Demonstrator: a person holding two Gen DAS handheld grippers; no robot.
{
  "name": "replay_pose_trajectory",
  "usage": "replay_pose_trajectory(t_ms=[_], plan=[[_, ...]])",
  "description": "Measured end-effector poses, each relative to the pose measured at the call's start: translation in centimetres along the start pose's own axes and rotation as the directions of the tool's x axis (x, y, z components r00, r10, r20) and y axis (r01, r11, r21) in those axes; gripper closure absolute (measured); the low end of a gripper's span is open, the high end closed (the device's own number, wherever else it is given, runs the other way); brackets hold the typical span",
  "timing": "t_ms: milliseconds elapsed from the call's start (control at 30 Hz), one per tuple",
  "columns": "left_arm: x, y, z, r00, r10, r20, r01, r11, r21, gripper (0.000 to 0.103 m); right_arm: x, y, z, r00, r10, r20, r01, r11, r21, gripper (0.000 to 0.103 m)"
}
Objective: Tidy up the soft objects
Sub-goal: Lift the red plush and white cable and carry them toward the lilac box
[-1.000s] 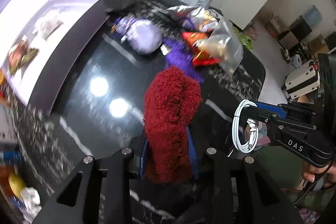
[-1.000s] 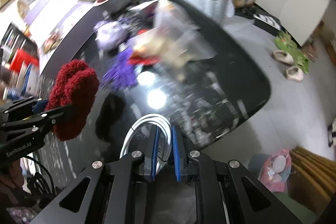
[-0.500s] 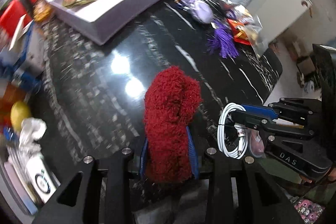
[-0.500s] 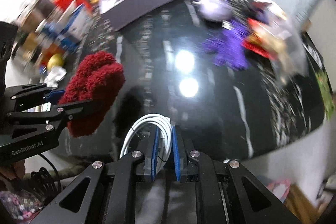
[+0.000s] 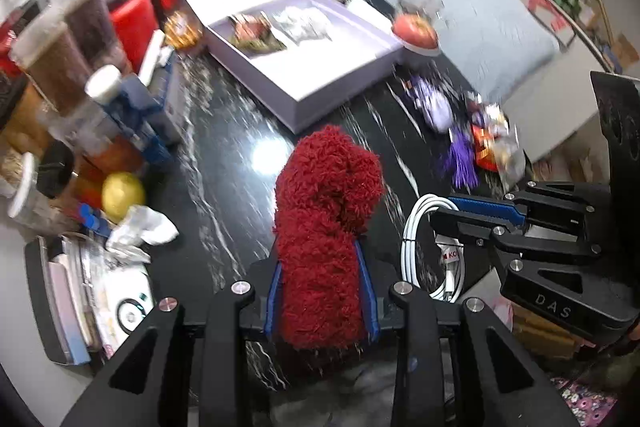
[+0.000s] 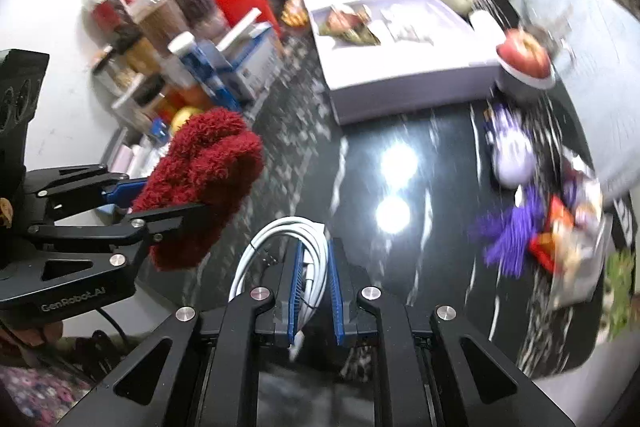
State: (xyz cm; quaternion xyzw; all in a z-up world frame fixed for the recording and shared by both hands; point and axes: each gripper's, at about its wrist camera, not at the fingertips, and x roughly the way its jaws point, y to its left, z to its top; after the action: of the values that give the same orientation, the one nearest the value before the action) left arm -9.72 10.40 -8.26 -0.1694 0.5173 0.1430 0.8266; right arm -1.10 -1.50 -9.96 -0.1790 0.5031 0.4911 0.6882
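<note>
The left gripper (image 5: 322, 291) is closed tight on a red fluffy cloth (image 5: 326, 223); its two blue pads press the cloth from both sides, and the upper part of the cloth stands out beyond the fingertips. In the right wrist view the same cloth (image 6: 200, 183) is at about 9 o'clock, held above the black table (image 6: 360, 211).

The right gripper (image 6: 314, 291) is almost closed, with a coil of white cable (image 6: 280, 247) clamped between its blue pads. The loop of the cable comes out toward 11 o'clock from the fingers. In the left wrist view this cable (image 5: 420, 247) hangs at 3 o'clock, just beside the red cloth.

On the table, at about 12 o'clock in the left view, lies an open purple box (image 5: 304, 55). A bowl with a red apple (image 5: 416, 31) stands just beside its right corner. At 2 o'clock are a pale purple toy (image 5: 434, 103), a purple tassel (image 5: 462, 163) and some snack bags (image 5: 494, 143), close together. At 9 o'clock is a group of jars (image 5: 60, 47), with a yellow lemon (image 5: 122, 193) near them.
</note>
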Motion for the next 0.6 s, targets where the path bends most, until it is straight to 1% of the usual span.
replay_pose_trajectory(t_ms=[167,300,600], plan=[[-2.5,1.0,2.5,0.997,0.023,0.078,-0.021,0.999,-0.026,0.071,-1.9,1.2,3.4,0.998,0.003,0.065,0.001,0.998,-0.063,0.090],[-4.0,1.5,4.7,0.992,0.025,0.127,-0.021,0.999,-0.036,0.071,-3.5,1.2,6.3,0.993,0.009,0.116,0.002,0.996,-0.092,0.090],[-6.9,2.0,11.2,0.969,0.034,0.245,-0.030,0.999,-0.022,0.071,-6.6,0.4,12.8,0.974,0.006,0.225,0.026,0.990,-0.137,0.090]])
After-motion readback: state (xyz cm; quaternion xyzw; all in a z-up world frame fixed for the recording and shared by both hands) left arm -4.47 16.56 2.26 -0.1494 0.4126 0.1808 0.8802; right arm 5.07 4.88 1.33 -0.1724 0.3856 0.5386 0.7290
